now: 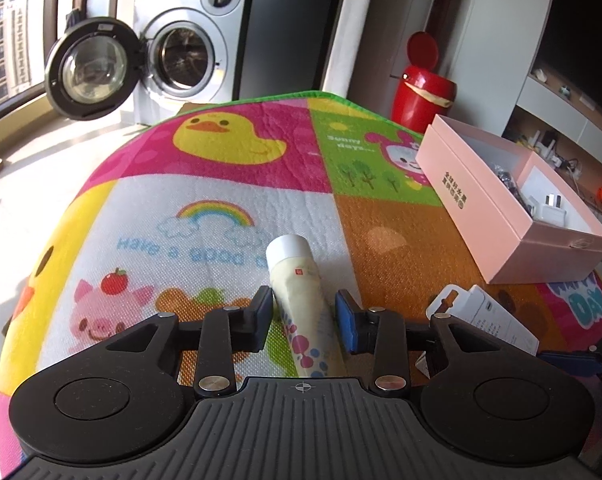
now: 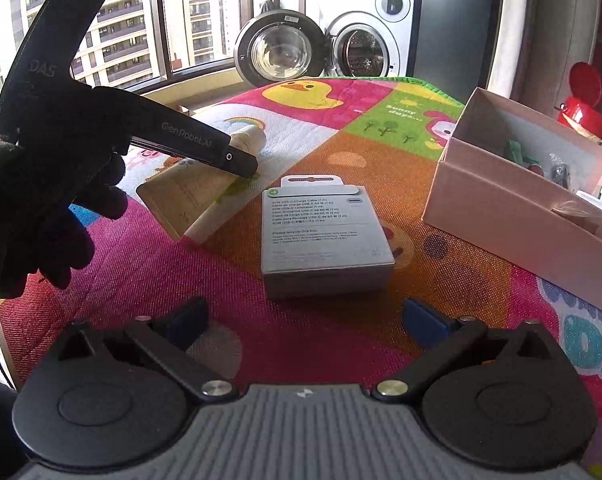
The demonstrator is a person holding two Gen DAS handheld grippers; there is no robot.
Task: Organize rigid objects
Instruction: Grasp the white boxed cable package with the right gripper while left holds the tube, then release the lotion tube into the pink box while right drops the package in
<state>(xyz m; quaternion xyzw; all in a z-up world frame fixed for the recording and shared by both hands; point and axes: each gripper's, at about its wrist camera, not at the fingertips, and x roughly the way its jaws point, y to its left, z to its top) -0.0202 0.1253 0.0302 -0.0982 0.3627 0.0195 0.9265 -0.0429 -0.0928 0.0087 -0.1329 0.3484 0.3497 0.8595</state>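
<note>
A cream tube (image 1: 301, 300) with a white cap lies on the colourful play mat (image 1: 221, 208). My left gripper (image 1: 304, 304) is open, its fingers on either side of the tube with small gaps. The tube (image 2: 205, 200) and the left gripper's body (image 2: 141, 136) also show in the right wrist view. A grey cable box (image 2: 325, 236) lies flat on the mat just ahead of my right gripper (image 2: 307, 316), which is wide open and empty. The cable box also shows in the left wrist view (image 1: 489, 316). An open pink box (image 1: 501, 200) stands to the right.
The pink box (image 2: 513, 200) holds a white plug and small dark items. A washing machine (image 1: 181, 52) with its door open stands behind the mat. A red bin (image 1: 421, 88) is at the back right. Shelves (image 1: 561, 120) line the right wall.
</note>
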